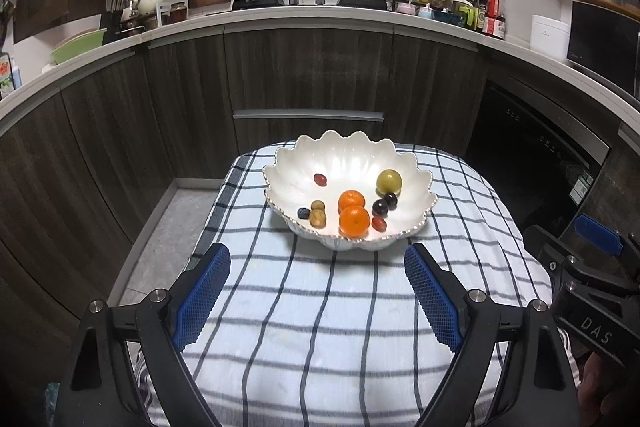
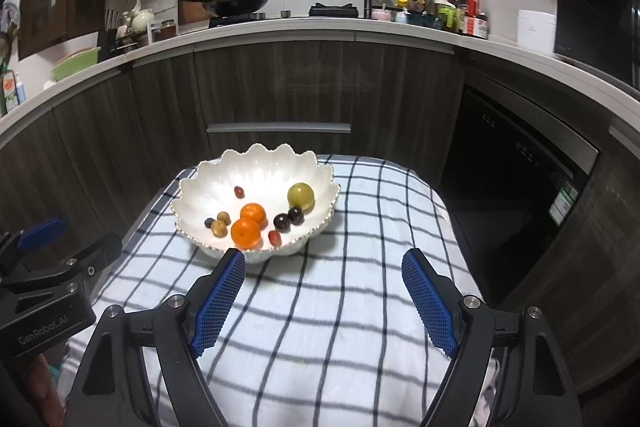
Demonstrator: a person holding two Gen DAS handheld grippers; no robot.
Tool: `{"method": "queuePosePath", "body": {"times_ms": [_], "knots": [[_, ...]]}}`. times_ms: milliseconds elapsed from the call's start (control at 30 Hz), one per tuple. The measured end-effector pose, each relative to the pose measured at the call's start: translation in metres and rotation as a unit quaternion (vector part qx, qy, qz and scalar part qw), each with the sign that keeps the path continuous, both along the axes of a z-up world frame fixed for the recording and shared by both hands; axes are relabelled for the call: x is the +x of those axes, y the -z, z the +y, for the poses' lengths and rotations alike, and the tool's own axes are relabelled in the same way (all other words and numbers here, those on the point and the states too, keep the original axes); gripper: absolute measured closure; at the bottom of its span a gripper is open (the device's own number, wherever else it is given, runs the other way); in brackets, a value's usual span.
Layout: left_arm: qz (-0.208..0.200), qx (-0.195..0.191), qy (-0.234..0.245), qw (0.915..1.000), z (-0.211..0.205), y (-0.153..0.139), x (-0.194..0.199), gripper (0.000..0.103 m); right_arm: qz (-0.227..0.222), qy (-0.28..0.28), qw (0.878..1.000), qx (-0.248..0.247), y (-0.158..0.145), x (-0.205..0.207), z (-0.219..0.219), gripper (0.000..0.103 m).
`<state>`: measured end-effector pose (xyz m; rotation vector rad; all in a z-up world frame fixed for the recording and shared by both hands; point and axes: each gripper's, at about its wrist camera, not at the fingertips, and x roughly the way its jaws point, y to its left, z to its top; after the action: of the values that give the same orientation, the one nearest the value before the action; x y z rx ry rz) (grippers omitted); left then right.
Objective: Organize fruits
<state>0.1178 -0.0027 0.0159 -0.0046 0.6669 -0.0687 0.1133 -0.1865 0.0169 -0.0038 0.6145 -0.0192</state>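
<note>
While both my hand-held grippers hang released, white scalloped ceramic bowl (image 2: 256,183) of fruit lies ahead, nearer right hand-held gripper (image 2: 323,269); left hand-held gripper (image 1: 317,263) farther.

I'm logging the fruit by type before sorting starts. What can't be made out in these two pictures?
- Small brown fruits in the white scalloped bowl: too small to identify, both views.
- Dark round fruits: grapes or plums, unclear.
- Bowl's near outer wall: partly covered by the right gripper finger in the right wrist view.
- Checked cloth: near edge cut off by the open left gripper body.
</note>
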Motion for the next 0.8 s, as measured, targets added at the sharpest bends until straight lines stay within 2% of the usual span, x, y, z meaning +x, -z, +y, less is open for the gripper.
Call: {"method": "queuePosePath", "body": {"times_ms": [200,367,800], "knots": [[0.001,-0.003,0.005,1.0,-0.001,0.001,-0.023,0.014,-0.008,0.008,1.0,0.002,-0.004,-0.024,-0.003,0.022],[-0.007,-0.01,-0.011,0.9999,0.004,0.002,-0.04,0.014,-0.014,0.013,1.0,-0.002,-0.003,-0.041,-0.003,0.022],[-0.003,-0.001,-0.01,0.9999,0.006,0.01,-0.056,0.014,-0.014,0.025,1.0,-0.003,0.003,-0.064,-0.002,0.022]]}}
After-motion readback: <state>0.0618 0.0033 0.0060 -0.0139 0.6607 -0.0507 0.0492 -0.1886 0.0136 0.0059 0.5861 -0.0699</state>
